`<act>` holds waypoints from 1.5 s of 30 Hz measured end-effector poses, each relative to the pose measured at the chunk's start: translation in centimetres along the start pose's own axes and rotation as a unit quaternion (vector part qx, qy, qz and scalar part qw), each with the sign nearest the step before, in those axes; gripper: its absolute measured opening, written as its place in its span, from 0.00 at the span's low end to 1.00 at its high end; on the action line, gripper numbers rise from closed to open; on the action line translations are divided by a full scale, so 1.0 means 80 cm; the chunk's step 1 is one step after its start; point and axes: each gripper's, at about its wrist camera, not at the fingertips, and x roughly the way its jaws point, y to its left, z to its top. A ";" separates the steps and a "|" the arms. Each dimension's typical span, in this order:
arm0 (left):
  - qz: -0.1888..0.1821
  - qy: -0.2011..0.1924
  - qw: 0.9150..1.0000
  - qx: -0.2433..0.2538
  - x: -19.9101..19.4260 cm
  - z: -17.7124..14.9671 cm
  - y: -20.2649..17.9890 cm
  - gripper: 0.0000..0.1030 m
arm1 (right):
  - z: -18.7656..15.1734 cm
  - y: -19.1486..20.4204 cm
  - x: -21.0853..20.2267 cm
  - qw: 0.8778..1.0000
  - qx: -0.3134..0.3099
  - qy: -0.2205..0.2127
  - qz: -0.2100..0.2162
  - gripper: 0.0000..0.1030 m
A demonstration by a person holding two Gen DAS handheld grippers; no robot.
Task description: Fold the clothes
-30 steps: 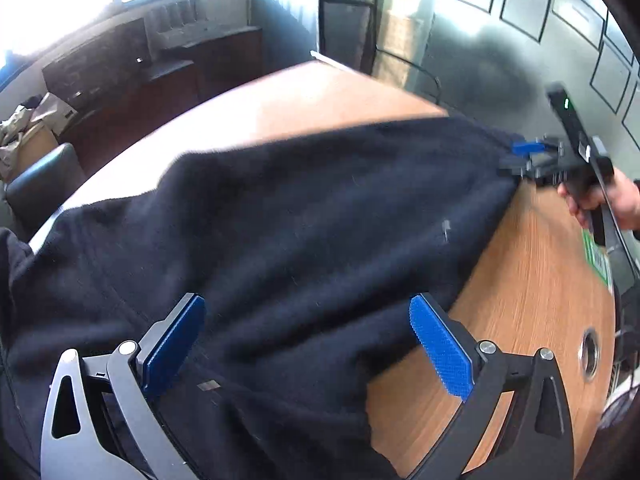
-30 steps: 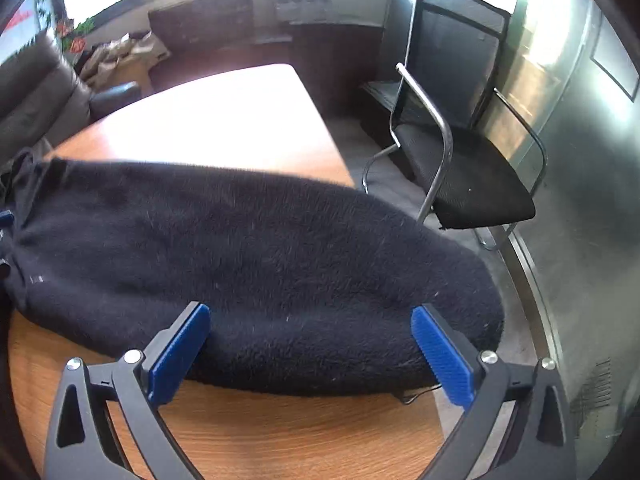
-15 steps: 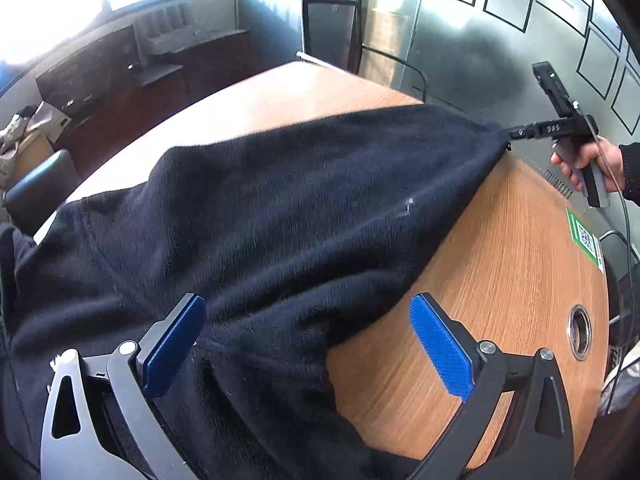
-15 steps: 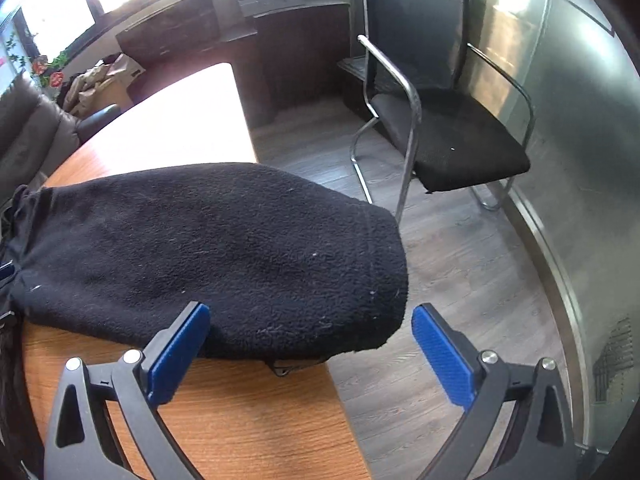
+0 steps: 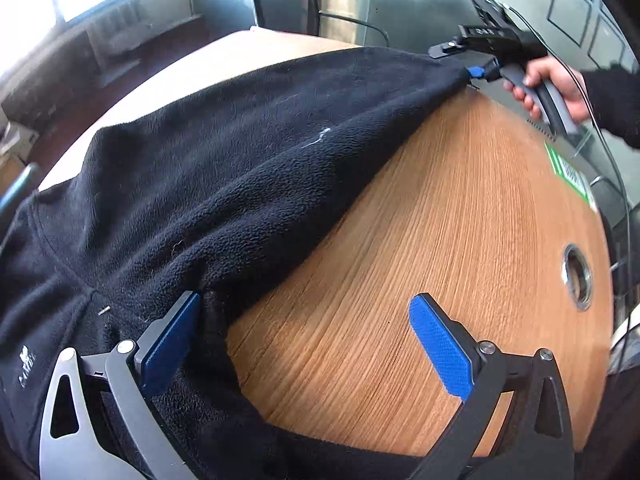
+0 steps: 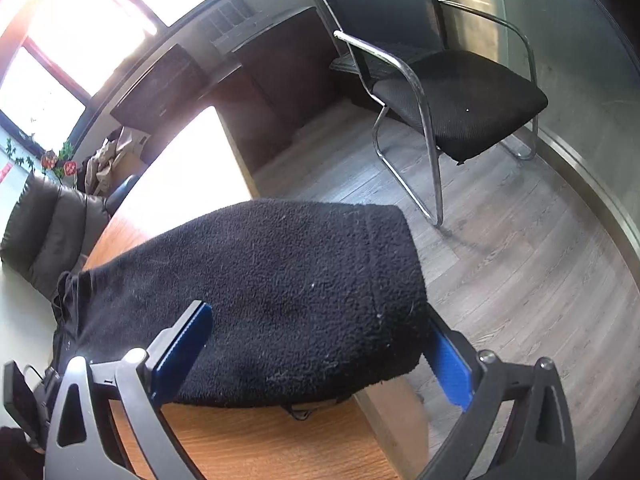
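A black fleece garment point(image 5: 224, 168) lies spread across the wooden table point(image 5: 460, 240). My left gripper point(image 5: 306, 344) is open; its left finger point(image 5: 172, 340) touches the fleece's folded edge and its right finger stands over bare wood. In the right wrist view the garment's hem end point(image 6: 304, 292) hangs at the table's corner, between the wide-apart fingers of my open right gripper point(image 6: 316, 360). From the left wrist view, a hand holds the right gripper point(image 5: 476, 72) at that far hem corner.
A black mesh chair with a chrome frame point(image 6: 460, 92) stands on the grey floor past the table's corner. A dark leather chair point(image 6: 48, 232) sits at the left. The table has a metal cable hole point(image 5: 576, 276) and a green sticker point(image 5: 568, 172).
The right gripper has come in around the hem end, which now sits between its fingers. In the left wrist view the fleece has drawn leftward, baring more wood between the left gripper's fingers.
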 end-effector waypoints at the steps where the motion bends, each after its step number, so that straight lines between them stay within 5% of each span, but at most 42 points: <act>1: 0.000 0.003 1.000 0.002 0.005 0.002 -0.002 1.00 | 0.000 -0.002 0.001 1.000 0.002 0.004 -0.005 0.93; 3: 0.001 0.010 1.000 0.005 0.014 0.006 -0.005 1.00 | 0.001 -0.007 0.003 1.000 0.006 0.013 -0.014 0.84; 8: 0.001 0.027 1.000 0.014 0.038 0.015 -0.014 1.00 | -0.001 -0.013 0.000 1.000 0.016 0.020 -0.015 0.82; 13: -0.013 -0.032 0.999 -0.038 0.013 0.048 0.025 1.00 | 0.000 -0.029 0.001 0.998 0.042 0.040 0.023 0.82; 17: -0.024 -0.011 0.995 -0.098 0.041 0.046 0.044 1.00 | 0.009 -0.043 0.017 0.993 0.078 0.061 0.065 0.79; 19: -0.024 0.000 0.992 -0.122 0.046 0.036 0.049 1.00 | 0.014 -0.042 0.011 0.992 0.089 0.053 0.077 0.63; 21: -0.014 -0.014 0.989 -0.144 0.034 0.037 0.059 1.00 | 0.020 -0.031 -0.002 0.994 0.072 0.041 0.072 0.37; 26: 0.010 -0.050 0.979 -0.198 0.004 0.039 0.083 1.00 | 0.037 0.019 -0.054 0.997 0.006 -0.011 0.071 0.19; 31: 0.064 -0.041 0.970 -0.231 -0.021 0.012 0.102 1.00 | 0.068 0.111 -0.122 0.991 -0.065 -0.092 0.076 0.17; 36: 0.065 -0.041 0.961 -0.264 -0.043 -0.037 0.138 1.00 | 0.081 0.259 -0.197 0.961 -0.190 -0.155 0.127 0.17; 45: 0.064 -0.042 0.943 -0.324 -0.082 -0.127 0.201 1.00 | 0.004 0.527 -0.207 0.909 -0.341 -0.125 0.206 0.17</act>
